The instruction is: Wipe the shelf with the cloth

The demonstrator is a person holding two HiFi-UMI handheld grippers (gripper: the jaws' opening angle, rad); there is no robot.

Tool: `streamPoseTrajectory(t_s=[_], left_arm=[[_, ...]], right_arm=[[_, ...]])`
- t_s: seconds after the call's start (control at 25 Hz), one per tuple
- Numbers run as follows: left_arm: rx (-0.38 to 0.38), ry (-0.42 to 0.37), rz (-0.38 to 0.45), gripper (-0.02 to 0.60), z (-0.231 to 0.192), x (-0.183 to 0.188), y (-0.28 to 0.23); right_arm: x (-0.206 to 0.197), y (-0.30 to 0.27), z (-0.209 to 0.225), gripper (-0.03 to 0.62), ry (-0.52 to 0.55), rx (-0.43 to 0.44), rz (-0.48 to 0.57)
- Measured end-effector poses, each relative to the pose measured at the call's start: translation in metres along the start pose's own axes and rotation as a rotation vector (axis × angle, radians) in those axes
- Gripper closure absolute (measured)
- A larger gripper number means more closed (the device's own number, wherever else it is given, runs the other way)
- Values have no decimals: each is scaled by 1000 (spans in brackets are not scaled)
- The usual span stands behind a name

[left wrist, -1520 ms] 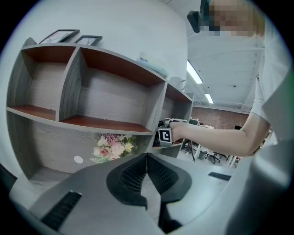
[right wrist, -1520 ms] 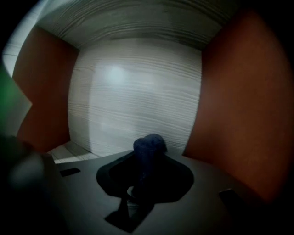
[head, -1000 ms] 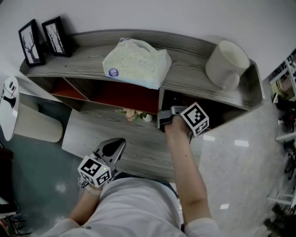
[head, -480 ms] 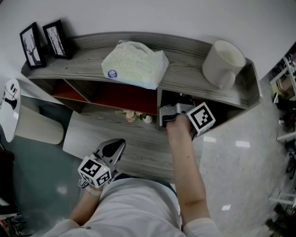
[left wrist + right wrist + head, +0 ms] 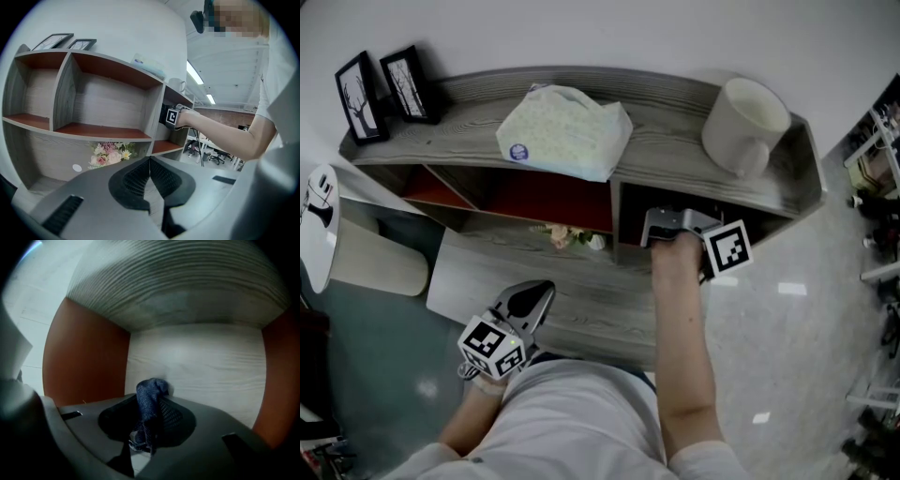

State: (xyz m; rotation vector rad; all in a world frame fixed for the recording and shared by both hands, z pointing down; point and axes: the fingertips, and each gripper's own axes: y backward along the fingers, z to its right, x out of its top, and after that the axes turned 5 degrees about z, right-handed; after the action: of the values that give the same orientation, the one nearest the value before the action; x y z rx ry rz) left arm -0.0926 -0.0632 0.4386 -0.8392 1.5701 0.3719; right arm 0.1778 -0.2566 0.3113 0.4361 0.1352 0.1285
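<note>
Pinches the cloth (image 5: pixel 150 394) — dark blue, knit-looking, bunched into a wad — tight between the jaws of the right gripper (image 5: pixel 152 416), inside the upper right compartment of the shelf (image 5: pixel 675 98), near its pale back wall. Looks soft, light and floppy, likely to drag and fold over under friction; best taken by a thick bunch as here, with a free fold left to press on the wood. Holds the left gripper (image 5: pixel 150 161) closed on nothing, low and well apart from the shelf. Offers no legible writing — only a round sticker on the pale packet (image 5: pixel 564 129) up top, too small to read.
</note>
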Motion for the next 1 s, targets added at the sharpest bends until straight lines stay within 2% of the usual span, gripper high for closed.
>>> streamPoseTrajectory(t_s=[0.28, 0.48, 0.64, 0.84, 1.0], left_arm=[[-19, -10, -13, 566, 3, 0, -5], [-29, -13, -17, 566, 2, 0, -7], [-40, -14, -21, 566, 3, -1, -11], [-47, -6, -16, 566, 2, -1, -12], [-50, -6, -25, 566, 2, -5, -13]], right_arm=[[52, 6, 4, 505, 32, -10, 138], [92, 13, 9, 505, 49, -30, 278], [94, 15, 14, 505, 93, -31, 290], [92, 25, 35, 505, 157, -137, 284], [81, 34, 60, 505, 150, -209, 242]])
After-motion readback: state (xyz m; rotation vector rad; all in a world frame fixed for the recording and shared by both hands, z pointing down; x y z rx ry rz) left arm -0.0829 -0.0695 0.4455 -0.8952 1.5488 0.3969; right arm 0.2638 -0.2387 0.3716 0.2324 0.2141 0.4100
